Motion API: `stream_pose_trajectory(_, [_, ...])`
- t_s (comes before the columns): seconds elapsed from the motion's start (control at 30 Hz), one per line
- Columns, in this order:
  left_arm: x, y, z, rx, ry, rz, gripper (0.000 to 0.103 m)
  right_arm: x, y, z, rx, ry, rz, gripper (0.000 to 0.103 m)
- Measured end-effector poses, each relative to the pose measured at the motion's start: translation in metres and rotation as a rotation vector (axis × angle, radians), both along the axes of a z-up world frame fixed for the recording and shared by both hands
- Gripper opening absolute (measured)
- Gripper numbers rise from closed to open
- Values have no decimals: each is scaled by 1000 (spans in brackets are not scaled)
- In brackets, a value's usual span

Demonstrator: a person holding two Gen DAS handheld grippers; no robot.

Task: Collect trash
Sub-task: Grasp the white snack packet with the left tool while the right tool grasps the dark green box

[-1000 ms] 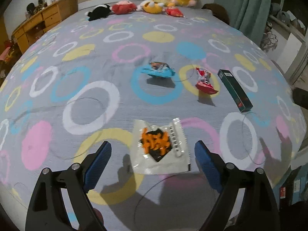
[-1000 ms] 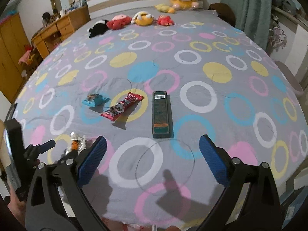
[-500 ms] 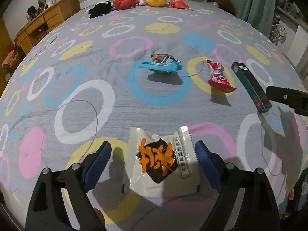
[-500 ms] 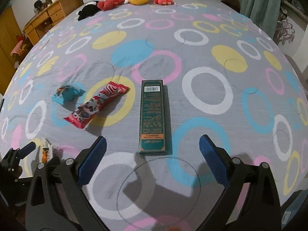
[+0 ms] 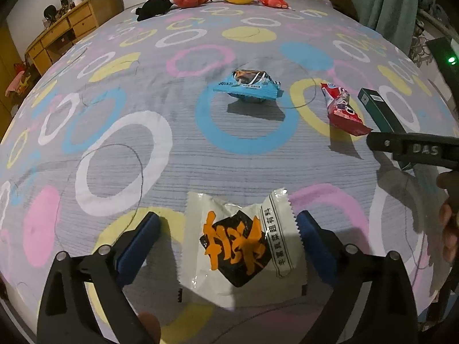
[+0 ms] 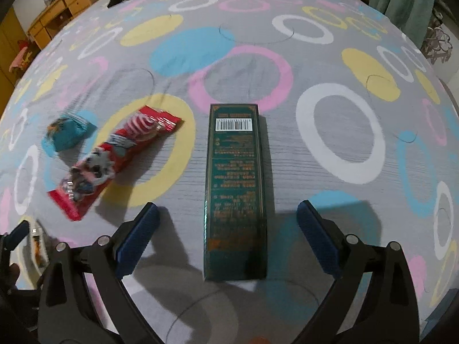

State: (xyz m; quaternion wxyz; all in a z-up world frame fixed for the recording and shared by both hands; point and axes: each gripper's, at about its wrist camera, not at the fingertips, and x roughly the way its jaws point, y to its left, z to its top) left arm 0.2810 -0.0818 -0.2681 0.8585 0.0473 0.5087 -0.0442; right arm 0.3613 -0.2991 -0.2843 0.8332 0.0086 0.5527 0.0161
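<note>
White wrapper (image 5: 238, 246) low centre between wide left gripper (image 5: 226, 238) pads, untouched
Green box (image 6: 236, 192) runs lengthwise up frame between wide right gripper (image 6: 228, 233) pads, seemingly clear of both

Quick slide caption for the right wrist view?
Open right hand-held gripper straddles a dark green box on the ringed bedspread, pads clear of it.

My left gripper (image 5: 226, 240) straddles white wrapper (image 5: 239, 246), bare bedspread (image 5: 120, 149) beyond. Right gripper (image 6: 228, 238) straddles green box (image 6: 235, 189); red wrapper (image 6: 114, 157) crowds left, right side free.
</note>
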Motion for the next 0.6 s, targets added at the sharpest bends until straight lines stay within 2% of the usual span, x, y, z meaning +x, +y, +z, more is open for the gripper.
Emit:
stream_pose_trajectory(0.2, [-1, 1, -1, -4, -1, 1, 94, 1, 5, -3, -33, 0, 3, 96])
stream_pose_trajectory(0.27, [-2, 2, 0, -10, 2, 2, 92, 0, 5, -3, -31, -1, -2, 95])
stream_pose_trajectory(0.3, [-3, 3, 0, -13, 2, 1, 88, -2, 6, -3, -32, -3, -1, 91])
stream_pose_trajectory(0.37, [-5, 3, 3, -35, 2, -7, 71, -7, 9, 1, -38, -20, 6, 71])
stream_pose_trajectory(0.4, [-6, 2, 5, -34, -2, -13, 59, -7, 12, 3, -45, -31, 11, 45])
stream_pose_trajectory(0.43, [-7, 1, 6, -36, -3, -22, 42, -9, 14, 6, -54, -40, 12, 35])
stream_pose_trajectory(0.5, [-10, -1, 9, -56, 1, -31, 24, -9, 17, 5, -69, -38, 7, 35])
stream_pose_trajectory(0.6, [-11, 0, 12, -78, 2, -22, 11, -7, 20, 5, -85, -35, -8, 35])
